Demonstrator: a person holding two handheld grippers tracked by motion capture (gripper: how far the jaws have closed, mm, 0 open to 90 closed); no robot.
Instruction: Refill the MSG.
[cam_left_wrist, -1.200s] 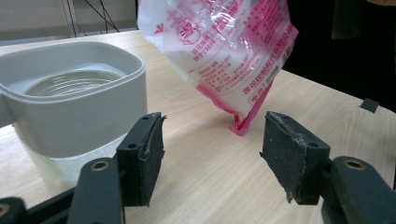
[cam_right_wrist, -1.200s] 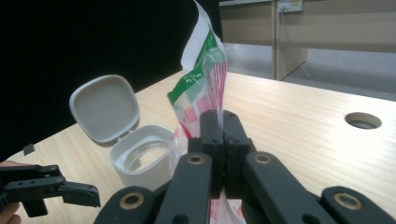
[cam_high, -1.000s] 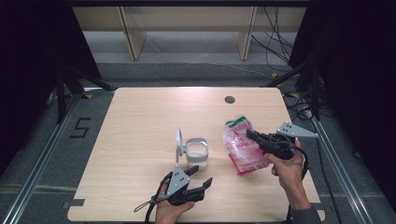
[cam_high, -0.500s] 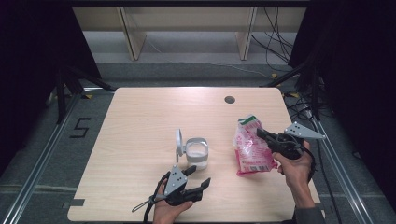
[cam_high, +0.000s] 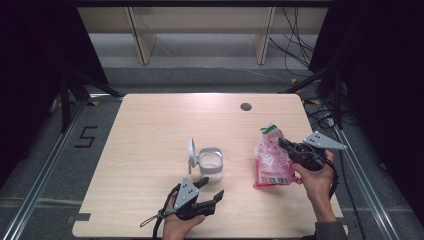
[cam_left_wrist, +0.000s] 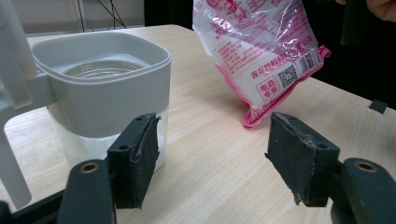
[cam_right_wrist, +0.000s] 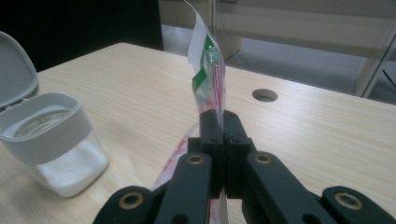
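Observation:
A pink plastic bag (cam_high: 272, 162) of white grains with a green and white top stands tilted on the wooden table at the right. My right gripper (cam_high: 283, 145) is shut on the bag's upper edge, and in the right gripper view the jaws (cam_right_wrist: 223, 122) pinch the film below the green strip (cam_right_wrist: 208, 65). A clear container (cam_high: 211, 164) with a grey collar and its flip lid (cam_high: 191, 152) open stands mid-table, holding white powder. My left gripper (cam_high: 213, 188) rests just in front of it, open and empty. In the left gripper view (cam_left_wrist: 215, 156) the container (cam_left_wrist: 100, 74) is at the left and the bag (cam_left_wrist: 261, 46) beyond.
A round cable hole (cam_high: 245, 106) lies in the table's far right part. The table's right edge (cam_high: 320, 150) runs close beside my right hand. Wooden shelf legs (cam_high: 142, 45) stand on the floor behind the table. Bare tabletop (cam_high: 150, 130) stretches to the left and back.
My right gripper has carried the bag a little to the right, away from the container. The left gripper has stayed in place.

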